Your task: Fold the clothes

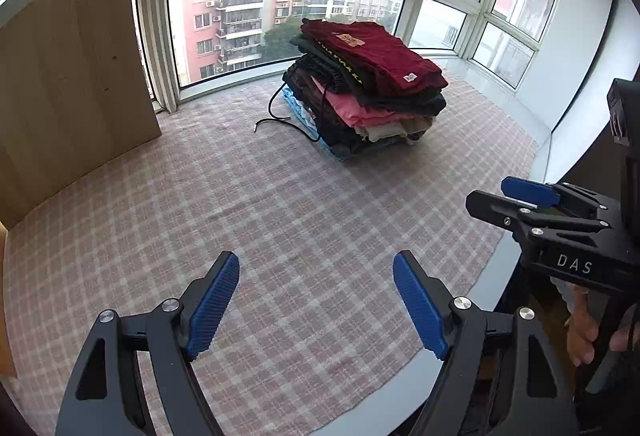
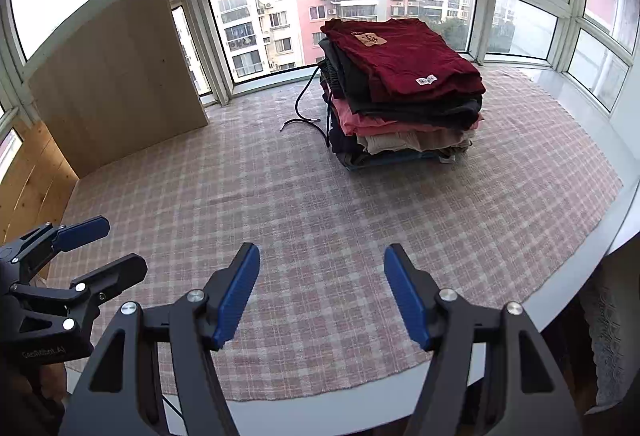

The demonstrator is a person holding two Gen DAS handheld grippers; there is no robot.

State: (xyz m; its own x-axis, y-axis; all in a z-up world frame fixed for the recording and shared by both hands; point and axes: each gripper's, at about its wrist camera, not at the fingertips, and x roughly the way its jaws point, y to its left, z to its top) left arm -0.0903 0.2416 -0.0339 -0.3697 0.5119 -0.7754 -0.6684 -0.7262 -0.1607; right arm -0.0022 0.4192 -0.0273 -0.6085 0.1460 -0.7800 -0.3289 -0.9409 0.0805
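While both tools hung over the plaid cloth (image 1: pixel 280 195), the left gripper (image 1: pixel 316 300) had its blue pads (image 1: pixel 214 310) spread wide, nothing between them. Right gripper (image 2: pixel 322 296) likewise gaped, holding nothing, touching nothing. Both pointed toward the window (image 2: pixel 340 19), side by side near the cloth's front edge. A bare hand (image 1: pixel 582 328) clasped the right tool's handle. The stack of folded clothes (image 2: pixel 404 95), dark red garment (image 1: pixel 376 53) on top, sat well apart at the far side.

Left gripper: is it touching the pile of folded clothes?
Apart. The left wrist view shows the left gripper open, with bare checked cloth between its fingers and the clothes pile.
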